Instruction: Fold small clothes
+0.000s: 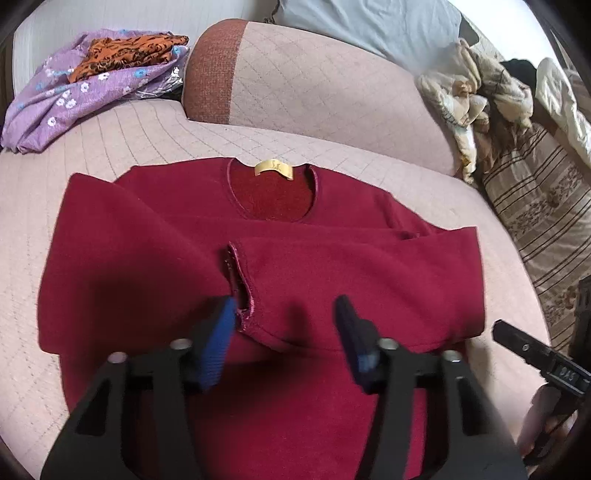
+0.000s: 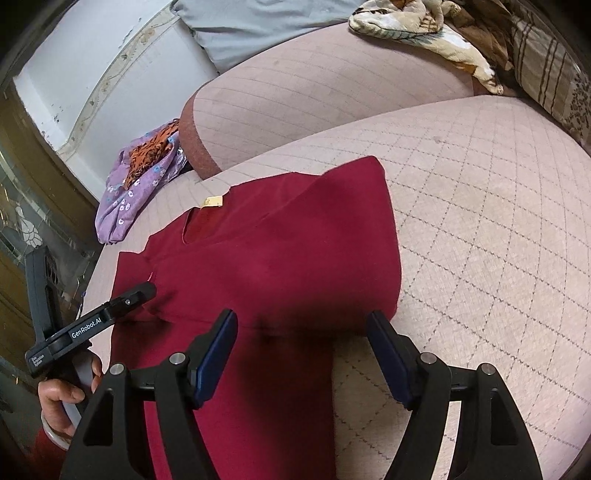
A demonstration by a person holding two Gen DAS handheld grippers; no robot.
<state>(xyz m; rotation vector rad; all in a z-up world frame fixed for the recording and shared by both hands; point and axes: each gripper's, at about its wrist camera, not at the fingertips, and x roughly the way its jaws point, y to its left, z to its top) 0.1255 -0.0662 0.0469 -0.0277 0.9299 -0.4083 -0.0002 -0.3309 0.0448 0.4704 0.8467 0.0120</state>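
Note:
A dark red long-sleeved top point(image 1: 332, 273) lies flat on the pink quilted sofa seat point(image 1: 122, 147), neck hole and gold label point(image 1: 274, 169) at the far side. Both sleeves are folded in across the chest; one cuff point(image 1: 236, 284) lies in the middle. My left gripper point(image 1: 286, 314) is open and empty, hovering over the cuff and lower chest. My right gripper point(image 2: 301, 328) is open and empty above the top's point(image 2: 280, 258) right edge. The left gripper also shows in the right wrist view point(image 2: 147, 288), and the right one at the left wrist view's right edge point(image 1: 502, 328).
A purple flowered cloth with an orange patterned piece point(image 1: 74, 88) lies at the back left. A pink backrest cushion point(image 1: 314, 85) stands behind the top. A crumpled beige blanket point(image 1: 476, 99) and striped cushion point(image 1: 543, 210) lie at right. A grey pillow point(image 2: 251, 22) is behind.

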